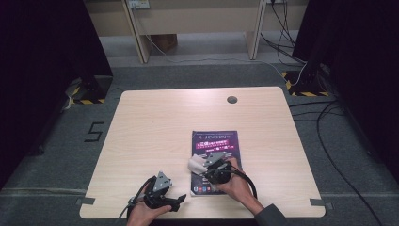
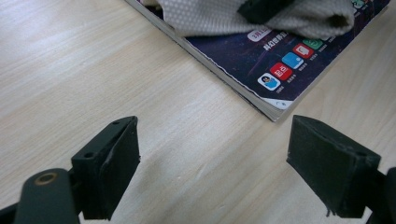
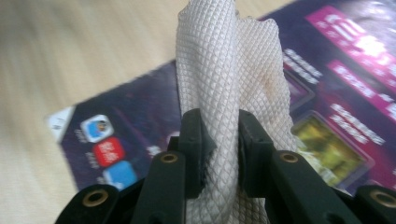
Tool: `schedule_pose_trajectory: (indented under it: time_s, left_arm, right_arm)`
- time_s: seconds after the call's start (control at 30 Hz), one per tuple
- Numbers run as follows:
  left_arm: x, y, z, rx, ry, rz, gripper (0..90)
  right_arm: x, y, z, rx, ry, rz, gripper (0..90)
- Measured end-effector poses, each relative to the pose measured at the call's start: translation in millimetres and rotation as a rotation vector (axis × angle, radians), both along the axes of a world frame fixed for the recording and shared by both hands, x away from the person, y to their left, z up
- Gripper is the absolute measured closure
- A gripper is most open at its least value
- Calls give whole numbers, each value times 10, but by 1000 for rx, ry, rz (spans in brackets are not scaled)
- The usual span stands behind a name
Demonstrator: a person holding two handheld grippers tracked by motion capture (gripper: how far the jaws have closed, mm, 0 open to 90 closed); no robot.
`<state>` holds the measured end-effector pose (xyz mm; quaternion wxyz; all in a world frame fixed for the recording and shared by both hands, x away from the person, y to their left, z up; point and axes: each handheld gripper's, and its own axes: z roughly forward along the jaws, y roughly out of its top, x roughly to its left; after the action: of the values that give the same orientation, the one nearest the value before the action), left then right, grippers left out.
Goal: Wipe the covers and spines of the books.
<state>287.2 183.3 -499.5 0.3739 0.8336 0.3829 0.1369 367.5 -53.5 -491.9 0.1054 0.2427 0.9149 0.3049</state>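
right claw clenched on a bunched white mesh cloth over a dark purple magazine, left claw released above the light wooden table

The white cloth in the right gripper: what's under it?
The cloth, pinched in the right gripper, lies over the dark magazine on the table. The cover's print beneath the cloth is hidden.
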Motion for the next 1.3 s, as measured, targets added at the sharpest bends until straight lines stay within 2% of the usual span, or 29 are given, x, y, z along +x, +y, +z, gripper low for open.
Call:
schedule_pose_trajectory:
  time_s: [0.07, 0.27, 0.37, 0.57, 0.6, 0.63, 0.73, 0.87, 0.9, 0.93, 1.13, 1.3]
  left_arm:
    - [-6, 12, -3, 1, 1, 2, 162]
    - [-29, 24, 2, 0, -1, -6, 162]
    - [-54, 51, 25, -13, -6, 2, 161]
    - [-92, 81, 28, -14, -8, 2, 160]
    - [-92, 82, 25, -13, -7, 2, 160]
    - [-93, 84, 26, -10, -6, 2, 160]
    - [-91, 87, 29, -12, -10, 4, 160]
    - [-86, 96, 26, -11, -9, 8, 160]
    - [-83, 95, 28, -15, -10, 11, 160]
    - [-82, 96, 26, -14, -8, 11, 159]
    - [-91, 101, 58, -21, -10, 3, 159]
    - [-116, 104, 55, -30, -12, 4, 157]
  right_arm:
    - [-29, 39, -5, 10, 15, 13, 747]
    - [-109, 131, -5, 11, 20, 39, 748]
    - [-148, 167, -9, 16, 26, 64, 747]
    - [-244, 234, -4, 12, 24, 108, 747]
    - [-243, 233, -5, 12, 23, 111, 747]
    - [-233, 223, -8, 24, 42, 105, 747]
    - [-200, 188, -10, 19, 22, 98, 747]
    - [-204, 152, -5, 15, 26, 82, 748]
    - [-223, 151, -3, 11, 34, 75, 748]
    - [-234, 151, -1, 7, 22, 87, 748]
    - [-388, 193, -2, 14, 38, 133, 748]
    - [-485, 252, -2, 5, 32, 168, 739]
